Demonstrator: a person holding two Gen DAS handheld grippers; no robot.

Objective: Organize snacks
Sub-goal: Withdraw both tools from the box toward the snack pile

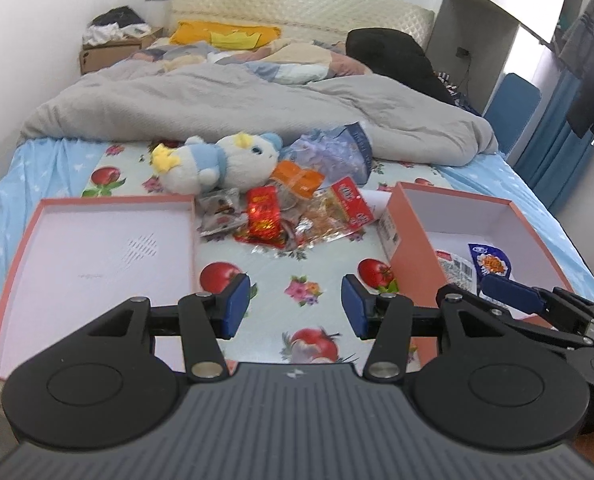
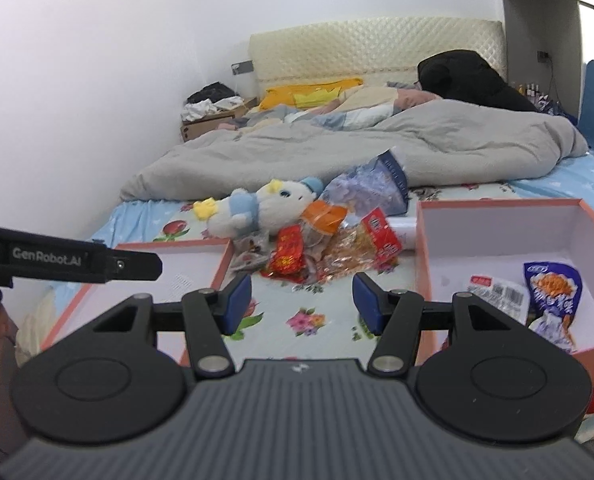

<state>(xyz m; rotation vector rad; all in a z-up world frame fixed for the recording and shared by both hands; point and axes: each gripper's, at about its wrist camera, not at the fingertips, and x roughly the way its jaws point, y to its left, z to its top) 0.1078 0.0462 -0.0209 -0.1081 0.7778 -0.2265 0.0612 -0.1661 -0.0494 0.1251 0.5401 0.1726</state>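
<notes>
**Two empty grippers over a bed strewn with snack packets**

Nearest the left wrist camera, the left gripper (image 1: 295, 305) hangs over the fruit-and-flower bedsheet (image 1: 297, 264) with its blue pads (image 1: 239, 304) spread apart and nothing between them. The right gripper (image 2: 302, 304) is likewise parted and empty above the same sheet; in the left view it also shows at the lower right edge. The side of the left gripper's body crosses the right view at left and carries the white lettering "GenRobot.AI".

Flanking the grippers lie two pink-walled, white-lined box halves. The shallow left tray (image 1: 109, 204) has nothing in it. The deeper right box (image 2: 497, 204) holds a white packet with a barcode (image 2: 497, 292) and, just beside it, a blue-and-orange snack packet (image 2: 553, 292); their print is too small to read.

Between the boxes and a little farther off sits the snack pile: a red foil packet (image 1: 263, 216), a clear packet with a red label (image 1: 347, 208), a grey wrapper (image 1: 219, 214) and an orange packet (image 1: 299, 176), overlapping. Their lettering is unreadable.

Behind the pile, a blue-and-white plush toy (image 1: 217, 160) lies on its side, touching a pale blue printed bag (image 1: 333, 152). Beyond, a grey duvet (image 1: 237, 104) is heaped across the bed before the cream quilted headboard (image 1: 297, 4).
</notes>
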